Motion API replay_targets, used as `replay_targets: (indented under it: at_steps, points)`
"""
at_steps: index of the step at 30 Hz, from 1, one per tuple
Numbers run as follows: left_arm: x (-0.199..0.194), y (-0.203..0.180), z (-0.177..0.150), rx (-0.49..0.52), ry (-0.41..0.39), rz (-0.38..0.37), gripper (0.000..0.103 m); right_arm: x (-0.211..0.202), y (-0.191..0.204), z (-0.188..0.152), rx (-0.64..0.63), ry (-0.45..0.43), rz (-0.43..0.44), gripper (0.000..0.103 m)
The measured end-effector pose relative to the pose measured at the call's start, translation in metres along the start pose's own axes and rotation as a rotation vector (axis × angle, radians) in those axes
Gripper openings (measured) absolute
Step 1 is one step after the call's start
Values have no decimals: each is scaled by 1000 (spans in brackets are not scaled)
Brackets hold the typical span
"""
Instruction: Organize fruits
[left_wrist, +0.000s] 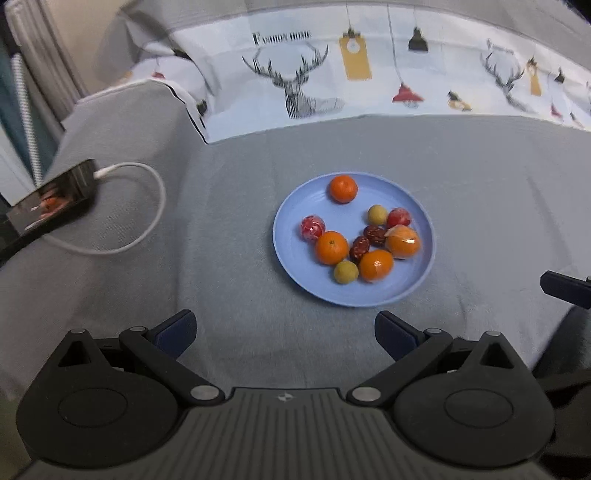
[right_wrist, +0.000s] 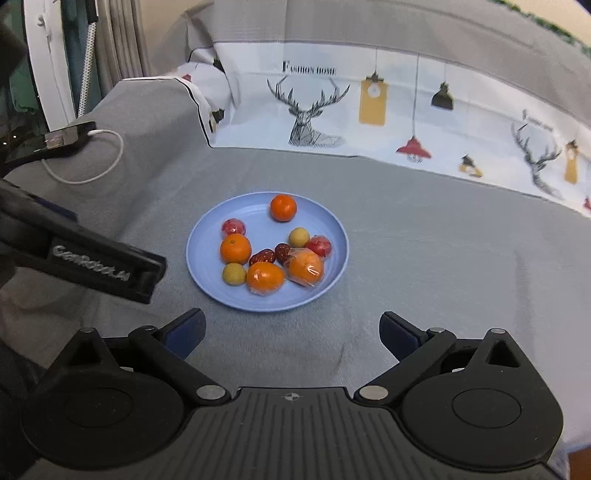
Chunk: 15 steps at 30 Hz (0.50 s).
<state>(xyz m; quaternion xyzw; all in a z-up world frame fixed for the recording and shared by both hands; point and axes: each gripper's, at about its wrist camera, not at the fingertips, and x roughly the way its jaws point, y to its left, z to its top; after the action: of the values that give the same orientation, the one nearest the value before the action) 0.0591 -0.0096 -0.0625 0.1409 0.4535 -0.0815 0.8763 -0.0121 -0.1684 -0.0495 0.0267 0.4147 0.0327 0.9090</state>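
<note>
A blue plate (left_wrist: 295, 206) (right_wrist: 207, 240) sits on grey cloth and holds several fruits: oranges (left_wrist: 331, 247) (right_wrist: 235, 249), two of them in clear wrap (left_wrist: 403, 242) (right_wrist: 306, 267), two yellow-green round fruits (left_wrist: 346, 272) (right_wrist: 233, 274), two red wrapped fruits (left_wrist: 313, 228) (right_wrist: 233, 227) and two dark red dates (left_wrist: 360, 248) (right_wrist: 262, 256). One orange (left_wrist: 343, 189) (right_wrist: 283, 207) lies apart at the plate's far side. My left gripper (left_wrist: 284, 334) is open and empty, short of the plate. My right gripper (right_wrist: 291, 334) is open and empty, short of the plate.
A phone (left_wrist: 50, 199) (right_wrist: 51, 142) with a white cable (left_wrist: 140, 206) lies on the grey cushion at the left. A deer-print sheet (left_wrist: 332, 74) (right_wrist: 369, 110) lies behind. The left gripper's finger (right_wrist: 92, 266) shows in the right wrist view; the right gripper's finger (left_wrist: 565, 288) in the left.
</note>
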Motion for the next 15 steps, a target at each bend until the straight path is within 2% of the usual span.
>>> replay_targets:
  at_steps: [4,11,15]
  points:
    - [-29,2,-19,-32,-31,-2,103,-29,5,-13,11,-35,-67,100]
    - [-68,0,-47,-34,-89,26,103,-72,16,-27,-26,-132,-75,102]
    - [-83,0,-58,-41,-111,31,103,-87,17,-32,-23,-153,-80,102]
